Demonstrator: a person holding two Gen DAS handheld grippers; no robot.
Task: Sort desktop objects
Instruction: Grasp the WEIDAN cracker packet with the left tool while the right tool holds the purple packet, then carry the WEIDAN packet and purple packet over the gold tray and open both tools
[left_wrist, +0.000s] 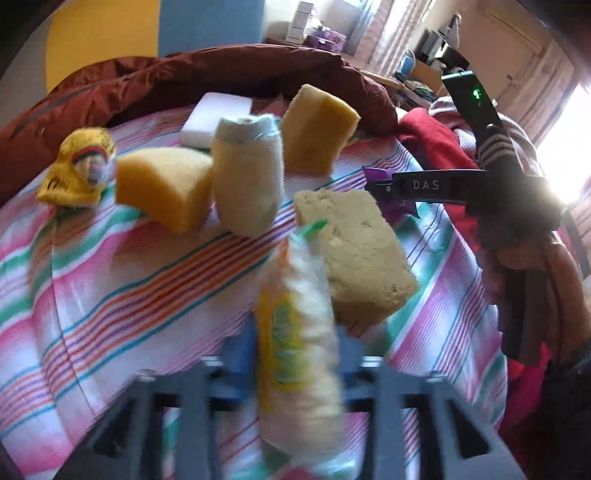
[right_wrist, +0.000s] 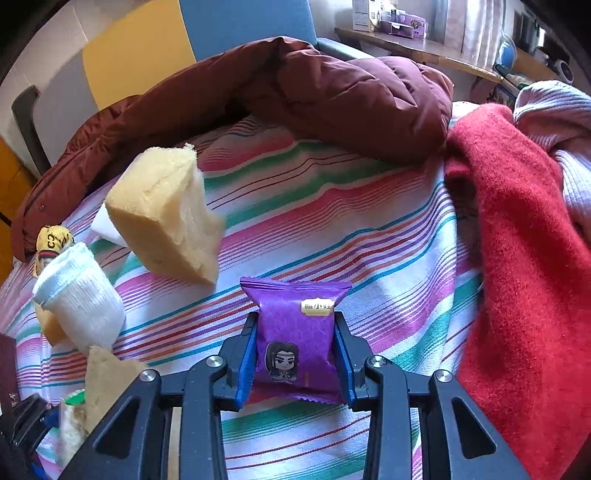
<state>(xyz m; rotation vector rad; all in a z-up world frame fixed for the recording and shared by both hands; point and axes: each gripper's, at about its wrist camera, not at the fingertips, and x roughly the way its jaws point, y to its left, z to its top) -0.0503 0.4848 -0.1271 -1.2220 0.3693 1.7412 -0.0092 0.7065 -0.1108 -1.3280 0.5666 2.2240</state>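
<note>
while both jaws grip snack packets, clear one (left_wrist: 295, 332) left, purple one (right_wrist: 299, 332) right, sponges (left_wrist: 166, 184) beyond them remain unsorted.

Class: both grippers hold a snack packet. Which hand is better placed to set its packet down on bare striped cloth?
Probably right: the right gripper holds the purple foil packet over bare striped cloth.

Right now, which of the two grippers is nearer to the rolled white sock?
Left. The left gripper, shut on a clear snack bag, points toward the white sock just beyond it. The right gripper, shut on a purple packet, sits farther off to the sock's right.
</note>
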